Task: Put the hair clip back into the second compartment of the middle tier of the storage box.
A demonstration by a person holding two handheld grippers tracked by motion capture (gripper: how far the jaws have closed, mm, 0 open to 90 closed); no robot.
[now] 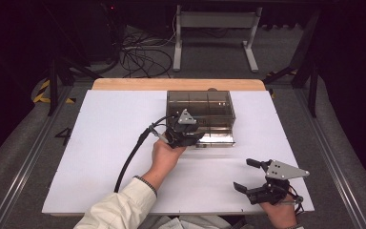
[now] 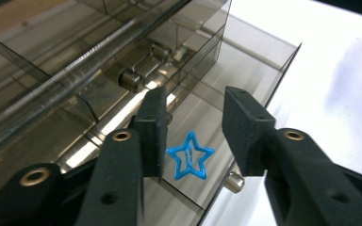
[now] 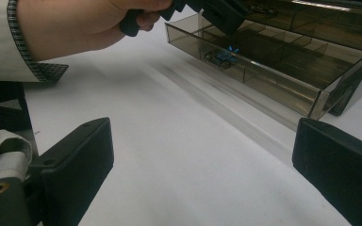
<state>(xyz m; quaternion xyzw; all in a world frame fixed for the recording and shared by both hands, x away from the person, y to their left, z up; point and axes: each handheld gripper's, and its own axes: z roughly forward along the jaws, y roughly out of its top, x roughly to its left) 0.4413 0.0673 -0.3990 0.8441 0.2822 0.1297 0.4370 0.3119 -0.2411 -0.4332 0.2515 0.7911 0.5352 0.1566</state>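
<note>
A smoky clear drawer box (image 1: 200, 102) stands on the white board, with its bottom drawer (image 1: 218, 139) pulled out toward me. A blue star-shaped clip (image 2: 190, 162) lies on the floor of a front compartment of that drawer (image 2: 257, 61). My left gripper (image 1: 196, 139) hangs over this compartment, its jaws apart on either side of the clip and not touching it (image 2: 193, 113). The clip also shows blue through the drawer wall (image 3: 226, 55). My right gripper (image 1: 242, 174) rests low at the board's front right, wide open on nothing (image 3: 202, 141).
The white board (image 1: 105, 157) covers a wooden table. A black cable (image 1: 128, 160) trails from the left gripper across the board. The drawer has a small metal knob (image 2: 234, 181) on its front. A grey table frame (image 1: 214, 33) and floor cables lie beyond.
</note>
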